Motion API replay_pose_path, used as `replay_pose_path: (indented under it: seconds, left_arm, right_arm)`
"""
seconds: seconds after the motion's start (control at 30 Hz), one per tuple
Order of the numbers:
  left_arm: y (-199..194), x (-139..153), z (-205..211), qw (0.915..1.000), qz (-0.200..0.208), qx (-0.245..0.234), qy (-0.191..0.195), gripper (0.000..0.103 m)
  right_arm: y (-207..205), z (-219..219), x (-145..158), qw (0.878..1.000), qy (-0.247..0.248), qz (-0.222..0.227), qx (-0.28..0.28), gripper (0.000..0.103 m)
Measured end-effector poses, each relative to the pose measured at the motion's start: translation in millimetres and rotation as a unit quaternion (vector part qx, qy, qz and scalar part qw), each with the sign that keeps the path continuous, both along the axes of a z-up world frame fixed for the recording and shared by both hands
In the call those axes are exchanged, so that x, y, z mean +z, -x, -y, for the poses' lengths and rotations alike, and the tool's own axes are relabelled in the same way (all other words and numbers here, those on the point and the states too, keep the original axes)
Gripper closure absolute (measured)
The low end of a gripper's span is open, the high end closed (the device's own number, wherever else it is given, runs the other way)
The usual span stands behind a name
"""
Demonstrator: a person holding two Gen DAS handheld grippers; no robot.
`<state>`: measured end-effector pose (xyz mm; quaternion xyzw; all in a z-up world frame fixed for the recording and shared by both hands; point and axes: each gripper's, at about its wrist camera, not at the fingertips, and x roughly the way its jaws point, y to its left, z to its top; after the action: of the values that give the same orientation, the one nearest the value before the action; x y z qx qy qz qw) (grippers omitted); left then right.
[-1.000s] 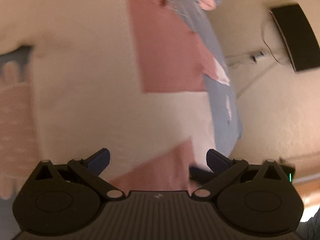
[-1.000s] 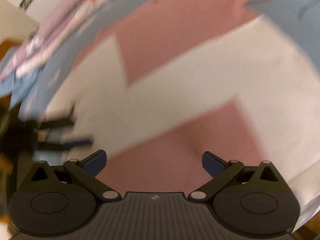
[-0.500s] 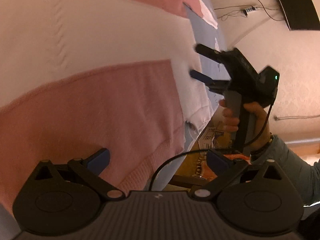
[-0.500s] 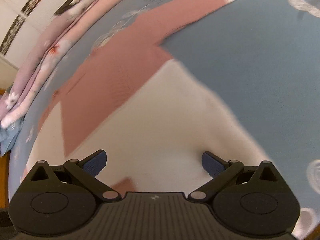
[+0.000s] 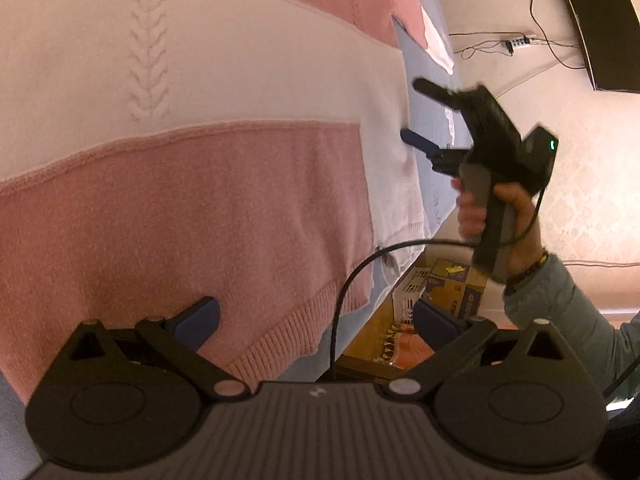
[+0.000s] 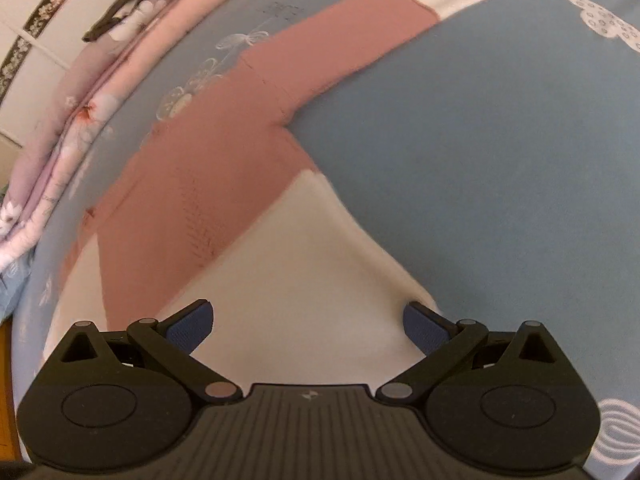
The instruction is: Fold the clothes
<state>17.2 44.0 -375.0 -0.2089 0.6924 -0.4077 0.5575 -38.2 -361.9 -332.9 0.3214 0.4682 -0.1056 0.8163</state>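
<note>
A pink and cream knit sweater (image 5: 208,152) lies spread flat on a blue bedsheet (image 6: 480,140). My left gripper (image 5: 316,320) is open and empty, just above the sweater's ribbed pink hem near the bed's edge. My right gripper (image 6: 308,324) is open and empty over the cream part of the sweater (image 6: 296,280). It also shows in the left wrist view (image 5: 416,112), held by a hand at the sweater's right side. A pink and cream sleeve (image 6: 360,40) stretches away across the sheet.
Folded pink floral bedding (image 6: 80,92) lies along the far side of the bed. Beyond the bed's edge are cardboard boxes (image 5: 444,284) on a wooden floor, a wall with cables and a power strip (image 5: 516,42), and a dark screen (image 5: 596,20).
Both grippers have swung from a blurred view over the sweater to its lower edge. The right gripper came into the left wrist view and moved slightly up along the sweater's side.
</note>
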Motion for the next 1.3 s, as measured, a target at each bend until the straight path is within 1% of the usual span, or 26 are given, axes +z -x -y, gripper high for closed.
replay_pose_path:
  seconds: [0.03, 0.07, 0.13, 0.2, 0.27, 0.3, 0.4, 0.47, 0.5, 0.53, 0.6, 0.63, 0.7, 0.8, 0.87, 0.93, 1.03, 1.13, 1.17, 1.23, 1.3]
  left_arm:
    - [1, 1, 0, 1.0000, 0.003, -0.003, 0.000, 0.001]
    - [2, 2, 1, 0.9999, 0.007, -0.008, 0.001, 0.001]
    - [3, 3, 2, 0.9998, 0.015, -0.015, 0.001, 0.001]
    - [5, 4, 1, 0.9998, 0.018, -0.012, 0.000, 0.001]
    - [6, 4, 1, 0.9998, 0.019, -0.010, 0.000, 0.001]
    - [6, 4, 1, 0.9998, 0.019, -0.009, 0.000, 0.001]
    - [8, 5, 1, 0.9998, 0.020, -0.008, 0.001, 0.001]
    - [9, 6, -1, 0.9997, 0.022, -0.008, 0.002, 0.001]
    - [10, 6, -2, 0.9997, 0.024, -0.008, 0.003, 0.001]
    - [11, 7, -3, 0.9996, 0.027, -0.008, 0.004, 0.001]
    - [12, 7, -4, 0.9995, 0.031, -0.008, 0.005, 0.001]
    - [13, 7, -4, 0.9995, 0.031, -0.007, 0.007, 0.001]
    - [14, 6, -4, 0.9995, 0.030, -0.002, 0.008, 0.001]
    - [15, 5, -4, 0.9997, 0.025, 0.004, 0.007, 0.001]
    - [14, 6, -2, 0.9997, 0.025, 0.000, 0.005, 0.001]
    - [16, 8, -2, 0.9996, 0.027, -0.006, 0.004, 0.001]
    - [17, 9, -3, 0.9995, 0.028, -0.009, 0.005, 0.001]
    - [17, 7, -4, 0.9997, 0.025, -0.005, 0.008, 0.001]
    - [17, 7, -5, 0.9997, 0.023, -0.004, 0.008, 0.001]
    - [17, 6, -5, 0.9998, 0.019, 0.000, 0.008, 0.001]
    - [18, 6, -5, 0.9998, 0.017, -0.001, 0.007, 0.001]
  right_arm:
    - [1, -3, 4, 1.000, 0.013, -0.010, 0.006, 0.000]
    - [-1, -6, 8, 1.000, 0.020, -0.008, 0.007, 0.000]
    - [-10, -12, 18, 0.999, 0.028, 0.015, 0.011, 0.000]
    - [-27, -20, 25, 0.998, 0.038, 0.049, 0.033, 0.000]
    - [-58, -30, 22, 0.994, 0.045, 0.076, 0.061, 0.000]
    - [-72, -33, 18, 0.993, 0.042, 0.080, 0.072, 0.000]
    - [-98, -36, 4, 0.992, 0.041, 0.069, 0.093, 0.000]
    - [-94, -29, -4, 0.993, 0.071, 0.040, 0.089, 0.000]
    - [-89, -23, -5, 0.993, 0.074, 0.040, 0.086, 0.000]
    - [-85, -18, -3, 0.993, 0.067, 0.046, 0.080, 0.000]
    - [-84, -16, 6, 0.995, 0.062, 0.045, 0.064, 0.000]
    - [-86, -17, 11, 0.994, 0.068, 0.055, 0.059, 0.000]
    - [-98, -23, 17, 0.992, 0.068, 0.082, 0.067, 0.000]
    - [-125, -33, 11, 0.989, 0.058, 0.102, 0.095, 0.000]
    - [-141, -37, 1, 0.987, 0.079, 0.080, 0.112, 0.000]
    - [-141, -30, -4, 0.986, 0.107, 0.066, 0.109, 0.000]
    - [-134, -18, 1, 0.988, 0.090, 0.074, 0.101, 0.000]
    - [-132, -22, 12, 0.986, 0.110, 0.081, 0.092, 0.000]
    - [-133, -24, 15, 0.986, 0.109, 0.086, 0.094, 0.000]
    - [-137, -28, 12, 0.986, 0.095, 0.090, 0.102, 0.000]
    - [-144, -30, 4, 0.985, 0.100, 0.085, 0.113, 0.000]
